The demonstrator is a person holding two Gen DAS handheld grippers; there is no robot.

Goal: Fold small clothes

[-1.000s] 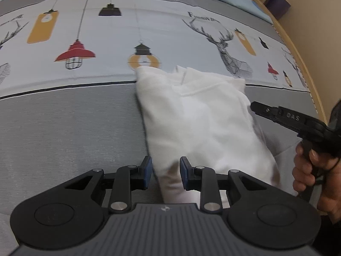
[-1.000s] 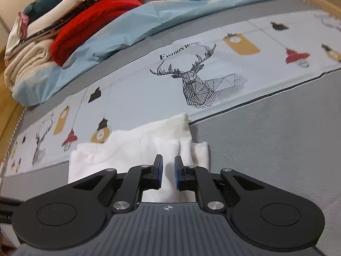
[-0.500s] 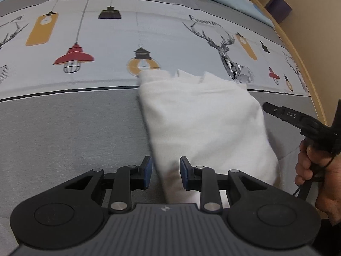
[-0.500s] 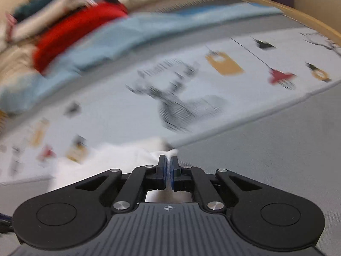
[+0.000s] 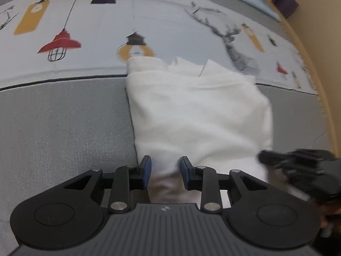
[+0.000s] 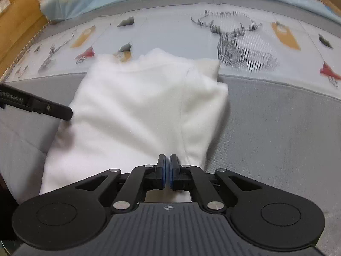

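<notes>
Clenching right claw (image 6: pixel 167 173) now, pads nearly touching at white garment's (image 6: pixel 138 111) near hem; gap a second ago gone. Opening left claw (image 5: pixel 165 173), hem between pads, unpinched. Garment half-folded on bed (image 6: pixel 277 128); next fold likely.

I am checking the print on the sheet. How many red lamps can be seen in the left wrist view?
2: one red lamp at upper left, another small at far right.
</notes>
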